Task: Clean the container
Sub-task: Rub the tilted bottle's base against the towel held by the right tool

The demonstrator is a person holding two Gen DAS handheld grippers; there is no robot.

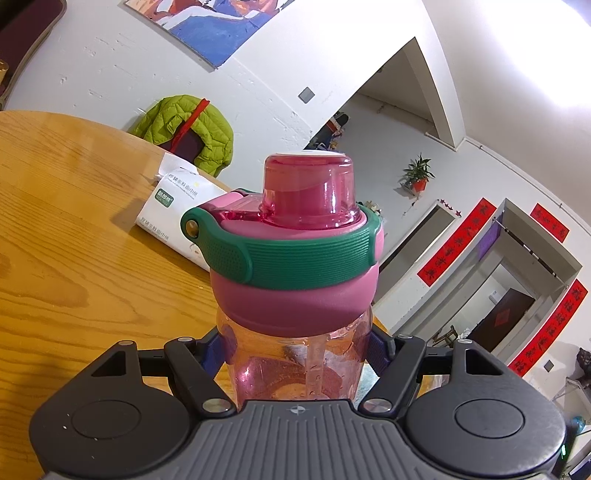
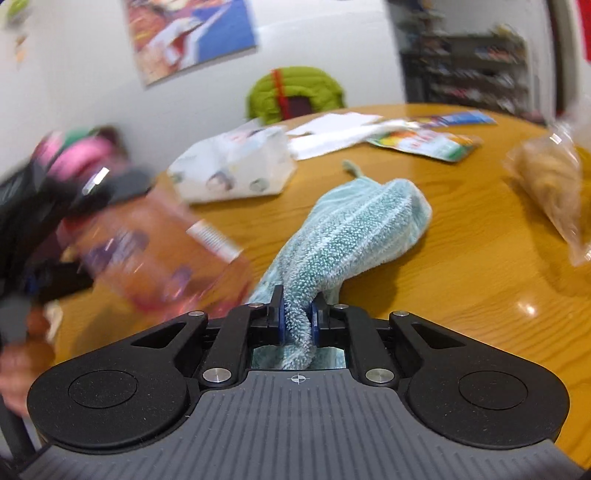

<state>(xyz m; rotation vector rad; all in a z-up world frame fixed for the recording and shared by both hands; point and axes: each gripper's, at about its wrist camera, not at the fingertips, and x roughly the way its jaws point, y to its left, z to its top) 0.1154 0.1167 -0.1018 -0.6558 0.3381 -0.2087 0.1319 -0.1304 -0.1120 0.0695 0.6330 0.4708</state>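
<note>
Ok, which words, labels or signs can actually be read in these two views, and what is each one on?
White tissue pack: Chinese print and a green logo, too small to read.
Red door banners: black Chinese characters, too distorted to read.
Pink transparent bottle's white label: blurred.
Colourful leaflets on the wooden table: blurred.
Nothing is legible.

Black tool [image 2: 297, 317], blue pads [image 2: 279, 319]

On the wooden table [image 2: 443, 258], a white tissue pack [image 2: 236, 166] lies at ten o'clock. White papers [image 2: 332, 133] and a colourful leaflet [image 2: 424, 142] sit at twelve to one. A clear bag [image 2: 550, 184] of something tan rests at two. A green jacket [image 2: 295, 92] hangs beyond, under a poster [image 2: 188, 33].
</note>
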